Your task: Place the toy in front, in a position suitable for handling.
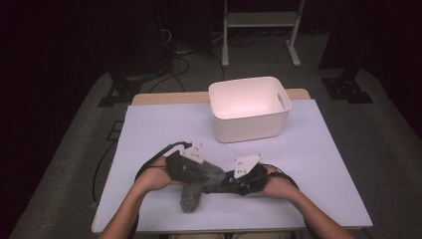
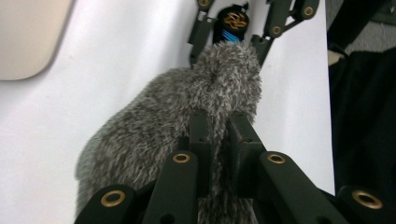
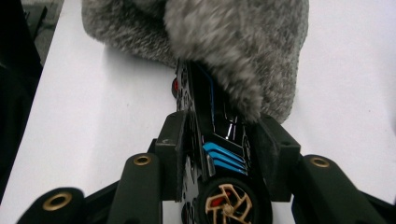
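A grey fuzzy cloth lies near the table's front edge, between my two grippers. My left gripper comes in from the left, and in its own view the left gripper is shut on a fold of the fuzzy cloth. From the right, my right gripper holds a black toy car with blue stripes and gold wheels, its jaws pressed on the car's sides. The car's front end is tucked under the cloth. The toy car peeks out beyond the cloth in the left gripper view.
A white plastic bin with cut-out handles stands at the back middle of the pale table sheet, its corner at the upper left of the left gripper view. Cables and stand legs lie on the carpet behind the table.
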`<act>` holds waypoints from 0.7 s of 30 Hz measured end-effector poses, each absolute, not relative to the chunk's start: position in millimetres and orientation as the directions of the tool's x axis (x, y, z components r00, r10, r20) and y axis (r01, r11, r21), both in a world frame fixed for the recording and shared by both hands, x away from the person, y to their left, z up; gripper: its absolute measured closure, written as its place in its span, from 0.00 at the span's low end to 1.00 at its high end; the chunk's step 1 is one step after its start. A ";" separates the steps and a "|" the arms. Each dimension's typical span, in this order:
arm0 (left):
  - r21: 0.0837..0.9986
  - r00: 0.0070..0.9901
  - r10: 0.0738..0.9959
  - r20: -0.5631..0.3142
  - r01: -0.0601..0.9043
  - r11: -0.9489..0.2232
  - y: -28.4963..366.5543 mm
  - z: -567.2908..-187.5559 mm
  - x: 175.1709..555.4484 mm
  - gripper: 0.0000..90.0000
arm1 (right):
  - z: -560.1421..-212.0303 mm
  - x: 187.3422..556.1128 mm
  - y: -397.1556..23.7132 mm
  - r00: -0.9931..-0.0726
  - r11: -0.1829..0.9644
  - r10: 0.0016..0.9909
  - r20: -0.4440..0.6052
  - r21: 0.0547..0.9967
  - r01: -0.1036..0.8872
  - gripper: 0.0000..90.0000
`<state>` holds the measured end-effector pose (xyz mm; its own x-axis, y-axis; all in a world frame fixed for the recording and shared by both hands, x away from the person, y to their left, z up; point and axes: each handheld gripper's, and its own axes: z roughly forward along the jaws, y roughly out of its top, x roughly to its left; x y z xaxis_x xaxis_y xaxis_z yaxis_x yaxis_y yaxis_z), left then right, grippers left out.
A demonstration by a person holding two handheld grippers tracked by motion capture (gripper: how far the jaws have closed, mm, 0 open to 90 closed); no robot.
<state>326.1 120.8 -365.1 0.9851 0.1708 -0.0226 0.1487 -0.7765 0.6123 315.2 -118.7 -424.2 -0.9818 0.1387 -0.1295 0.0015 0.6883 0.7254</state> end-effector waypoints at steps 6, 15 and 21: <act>0.639 0.976 0.211 -0.054 0.196 -0.744 140.6 -371.1 328.8 0.91 | -415.9 317.3 -130.8 -0.988 0.701 0.128 -0.088 0.713 0.027 0.70; 0.629 0.958 0.256 -0.133 0.281 -0.725 157.5 -402.7 332.4 0.91 | -412.2 319.8 -131.2 -0.989 0.736 0.128 -0.074 0.676 0.045 0.70; 0.643 0.959 0.229 -0.165 0.281 -0.713 146.2 -408.4 335.7 0.92 | -406.2 320.4 -109.5 -0.986 0.786 0.120 -0.114 0.617 0.024 0.64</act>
<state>335.7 146.2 -408.4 0.9593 0.2292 -0.1652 0.2810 -0.7127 0.6427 320.4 -109.5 -406.2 -0.9863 0.1196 -0.1135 0.0243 0.7864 0.6172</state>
